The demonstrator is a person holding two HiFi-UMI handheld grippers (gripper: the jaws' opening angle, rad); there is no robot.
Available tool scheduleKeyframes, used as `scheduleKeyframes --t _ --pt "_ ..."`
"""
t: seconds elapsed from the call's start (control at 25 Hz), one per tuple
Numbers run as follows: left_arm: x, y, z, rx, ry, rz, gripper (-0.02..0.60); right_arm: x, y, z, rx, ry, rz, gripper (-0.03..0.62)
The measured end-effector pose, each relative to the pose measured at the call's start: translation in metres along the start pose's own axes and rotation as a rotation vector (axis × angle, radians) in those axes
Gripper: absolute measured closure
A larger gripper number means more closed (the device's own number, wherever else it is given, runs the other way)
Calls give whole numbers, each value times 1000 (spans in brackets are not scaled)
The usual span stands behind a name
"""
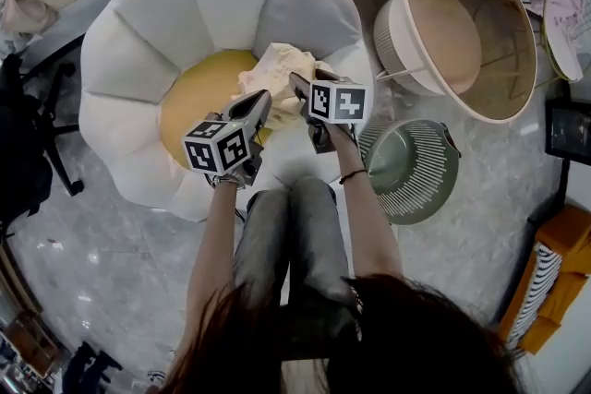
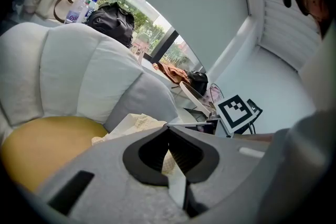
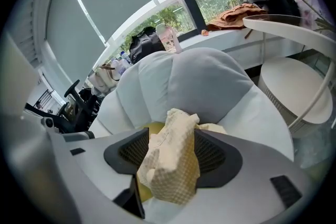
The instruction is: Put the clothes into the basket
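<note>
Both grippers are on one garment. The right gripper (image 3: 169, 162) has its fingers (image 3: 216, 153) clamped on a bunched cream waffle-knit cloth (image 3: 176, 134). The left gripper (image 2: 168, 159) has its fingers (image 2: 187, 155) almost together, seemingly pinching a small fold of it. The cloth rests at the edge of the yellow seat (image 1: 199, 97) of a white petal-shaped chair (image 1: 138, 32). To the right on the floor (image 1: 480, 226) are a large white basket (image 1: 391, 41) and a smaller green basket (image 1: 411, 203).

The step appears to be the pickup. Next comes lifting the cloth clear, carrying it right over a basket opening, then releasing.
</note>
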State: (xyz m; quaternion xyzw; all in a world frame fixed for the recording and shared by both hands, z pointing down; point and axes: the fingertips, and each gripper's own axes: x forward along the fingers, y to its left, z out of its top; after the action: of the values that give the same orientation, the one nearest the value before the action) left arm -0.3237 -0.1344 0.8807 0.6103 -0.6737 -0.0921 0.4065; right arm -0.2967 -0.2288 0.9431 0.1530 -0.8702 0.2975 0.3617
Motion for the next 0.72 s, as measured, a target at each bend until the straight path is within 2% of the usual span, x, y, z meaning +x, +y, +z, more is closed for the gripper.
scheduleKeyframes --t 0.24,0.44,0.48,0.52,0.64,0.72 --pt "9 13 -14 -18 8 1 571 19 -13 -16 30 25 -25 365" --pt "11 22 -24 -21 7 6 571 36 -16 -34 34 105 -33 375" --pt "12 23 -27 -23 8 4 571 38 -18 -37 21 123 -48 419" --pt "12 24 -29 -26 11 0 571 39 -21 -40 2 136 -68 559" --pt "14 24 -34 -41 14 -11 571 42 -21 -44 -42 146 -89 580" --pt "13 23 -36 -45 10 -10 571 41 -17 -41 -24 121 -75 582"
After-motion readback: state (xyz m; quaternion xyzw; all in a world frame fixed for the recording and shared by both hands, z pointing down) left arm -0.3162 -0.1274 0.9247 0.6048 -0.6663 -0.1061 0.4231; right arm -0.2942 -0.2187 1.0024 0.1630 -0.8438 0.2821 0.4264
